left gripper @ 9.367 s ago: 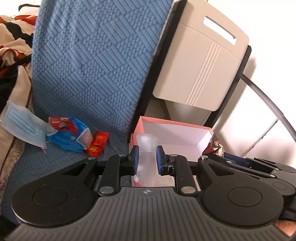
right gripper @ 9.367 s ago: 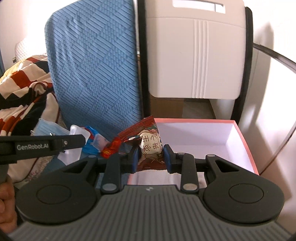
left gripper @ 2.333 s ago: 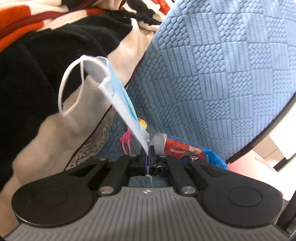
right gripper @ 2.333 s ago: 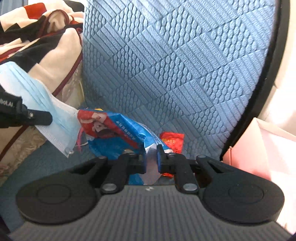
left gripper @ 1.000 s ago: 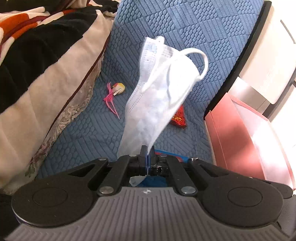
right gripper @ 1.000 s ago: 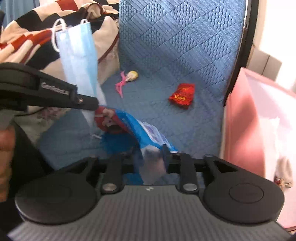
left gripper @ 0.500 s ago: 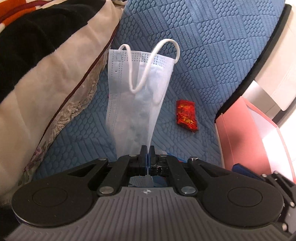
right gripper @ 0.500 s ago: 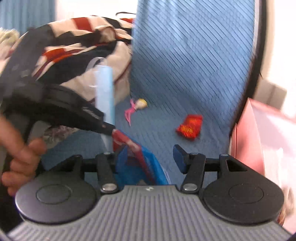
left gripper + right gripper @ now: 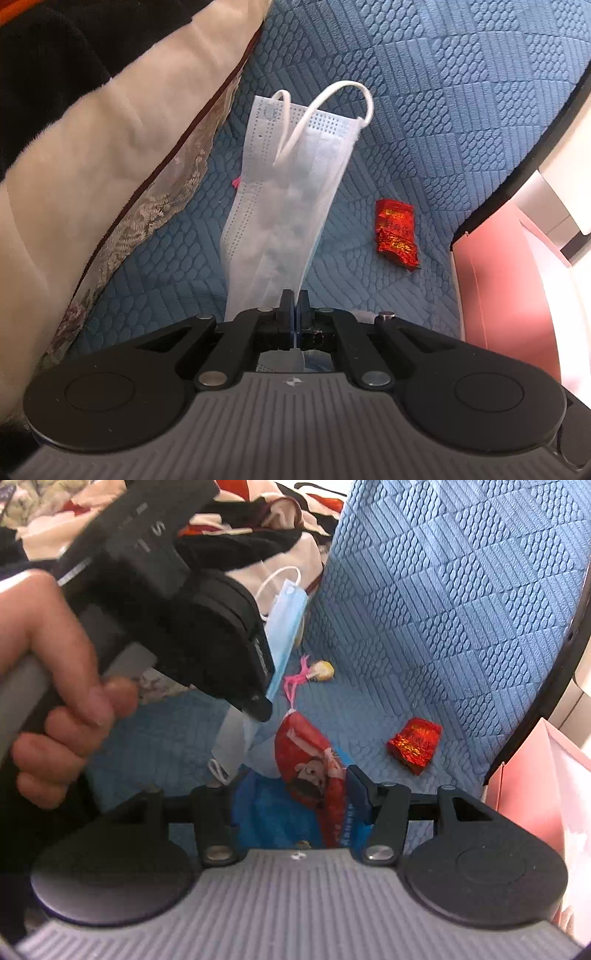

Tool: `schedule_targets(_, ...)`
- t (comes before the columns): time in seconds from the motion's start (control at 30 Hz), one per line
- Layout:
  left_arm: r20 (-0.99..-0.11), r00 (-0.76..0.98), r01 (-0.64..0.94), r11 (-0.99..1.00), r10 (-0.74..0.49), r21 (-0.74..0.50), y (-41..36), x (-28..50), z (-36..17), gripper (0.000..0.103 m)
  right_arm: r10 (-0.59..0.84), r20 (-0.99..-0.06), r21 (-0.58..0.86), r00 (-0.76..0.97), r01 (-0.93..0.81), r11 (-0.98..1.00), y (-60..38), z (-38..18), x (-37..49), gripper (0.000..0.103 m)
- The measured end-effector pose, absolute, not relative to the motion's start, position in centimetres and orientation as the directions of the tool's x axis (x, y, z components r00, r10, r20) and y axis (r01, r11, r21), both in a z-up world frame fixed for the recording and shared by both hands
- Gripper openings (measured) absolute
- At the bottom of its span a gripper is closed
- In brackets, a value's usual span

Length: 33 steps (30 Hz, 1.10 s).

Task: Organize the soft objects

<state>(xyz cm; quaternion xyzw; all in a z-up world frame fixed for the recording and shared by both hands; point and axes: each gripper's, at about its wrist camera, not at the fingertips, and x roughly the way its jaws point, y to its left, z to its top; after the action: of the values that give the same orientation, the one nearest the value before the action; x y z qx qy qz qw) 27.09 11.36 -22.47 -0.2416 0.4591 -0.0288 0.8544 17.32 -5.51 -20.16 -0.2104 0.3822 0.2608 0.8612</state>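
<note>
Blue quilted cushion (image 9: 461, 122) fills the scene: embossed checker of ovals and ribs, soft and slightly springy. A plush cream and black blanket (image 9: 110, 140) with a lace-print edge is heaped along its left side. A pink cardboard box (image 9: 509, 288), rigid with thin walls, stands just beside the cushion on the right.

Left gripper (image 9: 294, 301) is pressed together, pinching the bottom edge of a face mask (image 9: 291, 192). The mask is pale blue, pleated nonwoven, limp, with white elastic ear loops flopping at the top; it stands clear of the cushion. In the right wrist view a hand (image 9: 55, 686) holds that gripper's handle.

Right gripper (image 9: 291, 786) has spread partway, jaws having just been opening. A crinkly blue and red snack packet (image 9: 306, 775) sits between them; pads don't clearly press it, so it looks loose, resting on the cushion.

Also on the cushion: a red foil candy (image 9: 415, 744), shiny and creased, lies near the box; a small yellow wrapped sweet with pink ribbon (image 9: 314, 672) lies further back.

Step in hand looks like carrying the mask to the box. Do it well: keep the pinch firm and lift high enough that the floppy mask and loops clear the box wall. Release only once it is inside. The packet likely needs a fresh, centred grasp; the slippery film may slide.
</note>
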Motion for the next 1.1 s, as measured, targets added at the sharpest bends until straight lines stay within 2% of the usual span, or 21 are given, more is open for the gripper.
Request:
schedule_targets(0.57, -0.813, 0.521, -0.242, 0.868, -0.260, -0.433, 12.2, 29.0, -24.4, 0.002, 0.237, -0.835, -0.173, 0.497, -0.646, 0.743, -5.2, -23.4, 19.1, 0.060)
schedule_targets(0.7, -0.822, 0.502, -0.266, 0.856, -0.269, -0.443, 12.6, 29.5, -25.0, 0.002, 0.228, -0.848, -0.181, 0.478, -0.666, 0.724, -4.9, -24.2, 19.2, 0.068)
schedule_targets(0.83, -0.837, 0.484, -0.287, 0.858, -0.253, -0.426, 12.7, 29.8, -25.6, 0.002, 0.208, -0.858, -0.198, 0.469, -0.678, 0.708, -4.6, -24.8, 19.4, 0.070)
schedule_targets(1.1, -0.850, 0.470, -0.291, 0.868, -0.236, -0.402, 12.3, 30.1, -26.2, 0.005, 0.210, -0.872, -0.123, 0.443, -0.612, 0.781, -5.7, -24.9, 20.8, 0.069)
